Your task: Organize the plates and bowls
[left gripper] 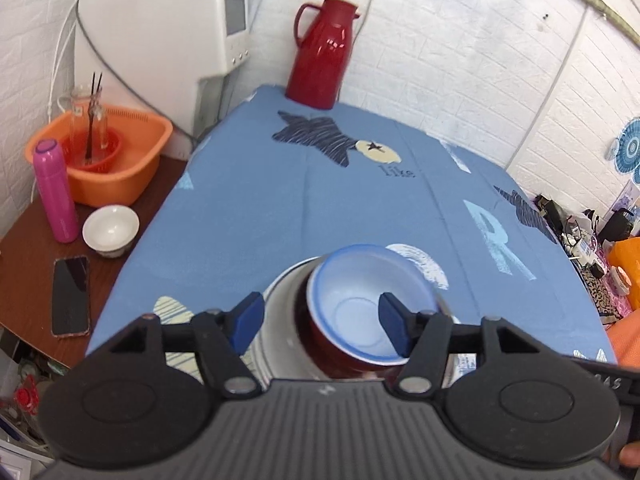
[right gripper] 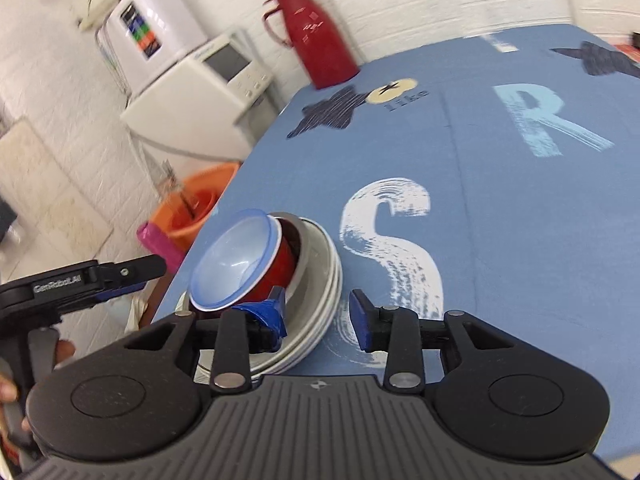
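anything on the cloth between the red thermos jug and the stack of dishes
No: in the left wrist view only bare blue printed tablecloth separates the red thermos jug from the stacked bowls and white plates.

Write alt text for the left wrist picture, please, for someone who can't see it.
An open left gripper hovers over a tilted blue-rimmed bowl nested in a red bowl on stacked white plates. They sit on a blue tablecloth, with a red jug at the far edge.
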Available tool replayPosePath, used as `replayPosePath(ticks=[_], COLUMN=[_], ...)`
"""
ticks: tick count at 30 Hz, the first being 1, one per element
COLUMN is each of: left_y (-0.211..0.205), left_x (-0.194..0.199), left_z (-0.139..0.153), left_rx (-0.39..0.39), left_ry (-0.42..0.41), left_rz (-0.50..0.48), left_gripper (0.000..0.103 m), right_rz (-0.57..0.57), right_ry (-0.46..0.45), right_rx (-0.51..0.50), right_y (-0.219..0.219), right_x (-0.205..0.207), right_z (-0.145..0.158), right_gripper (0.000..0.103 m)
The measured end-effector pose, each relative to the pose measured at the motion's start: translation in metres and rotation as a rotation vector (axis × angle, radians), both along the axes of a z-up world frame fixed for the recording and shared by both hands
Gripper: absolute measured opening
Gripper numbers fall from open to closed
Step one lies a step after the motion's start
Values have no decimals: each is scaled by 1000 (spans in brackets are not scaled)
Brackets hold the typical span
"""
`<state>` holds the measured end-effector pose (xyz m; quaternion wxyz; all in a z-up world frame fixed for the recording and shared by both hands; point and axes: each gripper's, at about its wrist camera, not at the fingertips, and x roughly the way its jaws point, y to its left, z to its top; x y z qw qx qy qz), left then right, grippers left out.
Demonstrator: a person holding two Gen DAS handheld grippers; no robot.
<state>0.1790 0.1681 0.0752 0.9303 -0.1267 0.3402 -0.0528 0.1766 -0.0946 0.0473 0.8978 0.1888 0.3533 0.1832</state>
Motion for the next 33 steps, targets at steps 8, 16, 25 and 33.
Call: replayPosePath(ticks=[8,16,25,33], left_y=[-64,-96,-119,-130], left_x=[-61,-126,-179,-185], left_z=[-12,-48,-62,-66], left_rx=[74,162,211,257], left_ry=[-47,-61,-98,-118], left_rz=[-18,2,-60,-53], left_gripper=[65,66,66,66], right_rz=[-158,-290,-347,-360], right_ry=[7,-156,-266,-282], right_rx=[132,-38,-48,-85], right_y=[-16,-21,-29,-34], right_x=[-57,-120,-189,-203], right_z=[-31,-24,-38,-48], right_gripper=[22,25,27,28])
